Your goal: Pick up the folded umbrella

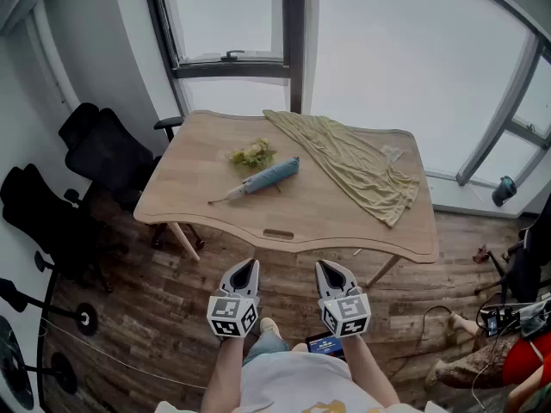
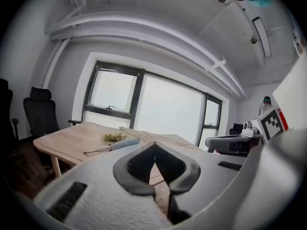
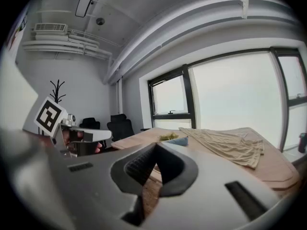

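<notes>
The folded umbrella [image 1: 269,176] lies on the table [image 1: 194,175], towards the middle of its left half, well apart from both grippers, which hang short of the table's near edge, over the floor; its long axis runs on a slant, the pale handle end towards the near left, the blue canopy end towards the far right. It lies ahead of the left gripper [image 1: 244,267] and only a little to that gripper's right; the right gripper [image 1: 331,267] sits further off to the side, so the left looks the nearer of the two. Both grippers are clenched with the jaw tips meeting, and nothing sits between them.

By count: one umbrella; one bunch of green sprigs [image 1: 252,154] just beyond it; one beige cloth [image 1: 357,166] spread along the table's right half; one table; two grippers; two black office chairs [image 1: 103,149] to the table's left.
</notes>
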Motion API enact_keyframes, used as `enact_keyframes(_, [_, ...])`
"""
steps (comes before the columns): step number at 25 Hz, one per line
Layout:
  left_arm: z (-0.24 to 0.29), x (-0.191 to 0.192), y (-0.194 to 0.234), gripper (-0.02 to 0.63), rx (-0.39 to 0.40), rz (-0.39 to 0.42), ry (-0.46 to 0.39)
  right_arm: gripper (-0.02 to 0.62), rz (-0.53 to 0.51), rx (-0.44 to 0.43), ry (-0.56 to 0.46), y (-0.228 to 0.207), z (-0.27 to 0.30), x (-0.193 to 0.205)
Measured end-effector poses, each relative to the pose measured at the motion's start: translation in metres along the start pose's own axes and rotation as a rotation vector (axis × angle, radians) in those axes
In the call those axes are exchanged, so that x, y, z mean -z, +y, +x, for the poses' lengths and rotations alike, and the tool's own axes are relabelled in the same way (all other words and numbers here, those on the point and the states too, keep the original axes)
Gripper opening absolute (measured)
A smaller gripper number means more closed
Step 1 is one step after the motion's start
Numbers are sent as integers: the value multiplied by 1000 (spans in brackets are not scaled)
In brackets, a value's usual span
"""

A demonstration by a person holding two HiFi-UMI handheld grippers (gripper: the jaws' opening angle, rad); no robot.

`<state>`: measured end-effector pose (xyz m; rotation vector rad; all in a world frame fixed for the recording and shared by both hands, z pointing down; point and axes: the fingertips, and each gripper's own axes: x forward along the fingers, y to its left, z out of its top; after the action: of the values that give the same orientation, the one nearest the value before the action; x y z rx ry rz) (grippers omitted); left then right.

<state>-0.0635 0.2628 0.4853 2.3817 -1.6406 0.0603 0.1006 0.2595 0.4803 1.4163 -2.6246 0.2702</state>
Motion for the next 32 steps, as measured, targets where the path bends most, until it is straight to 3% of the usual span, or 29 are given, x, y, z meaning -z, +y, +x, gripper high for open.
enact_keyframes(20, [-24, -2, -4, 18, -1, -42, -10, 11, 16, -17, -10, 12, -16, 2])
enact_keyframes(32, [56, 5, 27, 18, 6, -8, 32, 11, 31, 15, 35, -38, 53, 11])
